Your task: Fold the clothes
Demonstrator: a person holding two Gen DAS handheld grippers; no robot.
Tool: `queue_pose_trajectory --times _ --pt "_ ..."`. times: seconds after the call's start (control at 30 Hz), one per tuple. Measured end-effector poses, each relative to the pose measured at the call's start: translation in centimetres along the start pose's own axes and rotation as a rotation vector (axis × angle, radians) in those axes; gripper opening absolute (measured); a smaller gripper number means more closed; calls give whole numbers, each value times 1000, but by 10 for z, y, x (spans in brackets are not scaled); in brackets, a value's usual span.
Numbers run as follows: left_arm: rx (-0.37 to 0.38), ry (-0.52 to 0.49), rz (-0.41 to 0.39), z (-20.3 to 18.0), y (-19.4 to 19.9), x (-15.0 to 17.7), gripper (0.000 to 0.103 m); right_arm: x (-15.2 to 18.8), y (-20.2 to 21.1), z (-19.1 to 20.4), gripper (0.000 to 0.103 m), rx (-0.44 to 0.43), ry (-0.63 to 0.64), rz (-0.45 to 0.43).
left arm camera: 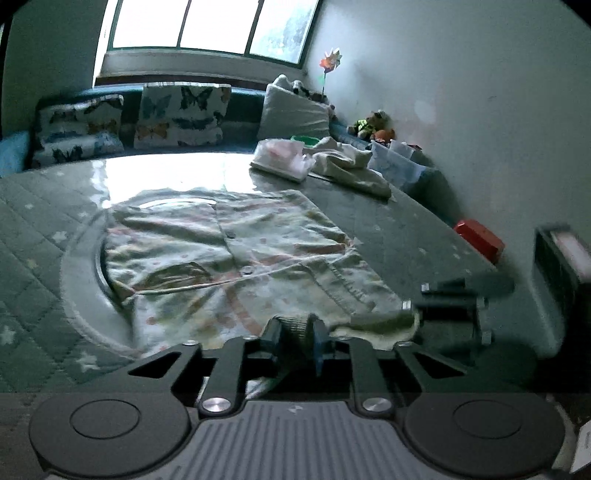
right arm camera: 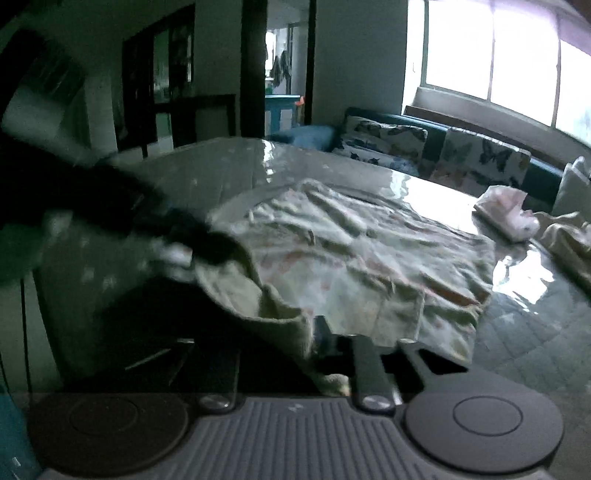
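left claw [left arm camera: 295,334] pinches shirt [left arm camera: 236,254] hem | right claw [right arm camera: 317,339] grips shirt edge | table [left arm camera: 399,221]

Dim, window-backlit [left arm camera: 207,26] frames; table [left arm camera: 166,173] glare, blurred fisheye edges.

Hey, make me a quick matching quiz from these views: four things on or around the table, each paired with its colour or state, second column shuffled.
Column one:
1. patterned garment
2. small box
3. cushions
4. left claw

Column two:
A. red
B. butterfly print
C. spread out on the table
D. shut on the garment's edge

Pairs: 1-C, 2-A, 3-B, 4-D
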State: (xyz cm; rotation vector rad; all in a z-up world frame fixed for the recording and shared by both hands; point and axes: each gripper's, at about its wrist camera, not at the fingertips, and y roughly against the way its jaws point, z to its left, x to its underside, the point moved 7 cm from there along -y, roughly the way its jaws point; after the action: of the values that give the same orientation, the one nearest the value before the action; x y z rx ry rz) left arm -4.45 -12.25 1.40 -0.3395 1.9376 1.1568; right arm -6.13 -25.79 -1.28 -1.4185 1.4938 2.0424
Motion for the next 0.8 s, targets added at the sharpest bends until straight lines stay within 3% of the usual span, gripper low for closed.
queue_pose_trajectory --times 0.07,0.17,0.53,0.6,0.67,0.8 --pt "-26 -25 -26 7 10 5 47 -10 -1 -7 13 -17 -43 -3" --pt "-95 -73 -36 17 19 14 60 -22 -3 -18 11 -30 -92 -12" --pt "-214 -410 -14 13 -15 26 60 -33 -2 -21 11 -19 -117 -32" --pt "-228 -452 0 15 -25 28 55 -32 1 -20 10 -20 -121 -40" --pt "-220 -472 9 17 -31 31 28 -30 6 -18 8 -25 -124 -50" --pt "-202 -460 -8 17 -29 35 17 -28 15 -14 7 -35 -130 -72"
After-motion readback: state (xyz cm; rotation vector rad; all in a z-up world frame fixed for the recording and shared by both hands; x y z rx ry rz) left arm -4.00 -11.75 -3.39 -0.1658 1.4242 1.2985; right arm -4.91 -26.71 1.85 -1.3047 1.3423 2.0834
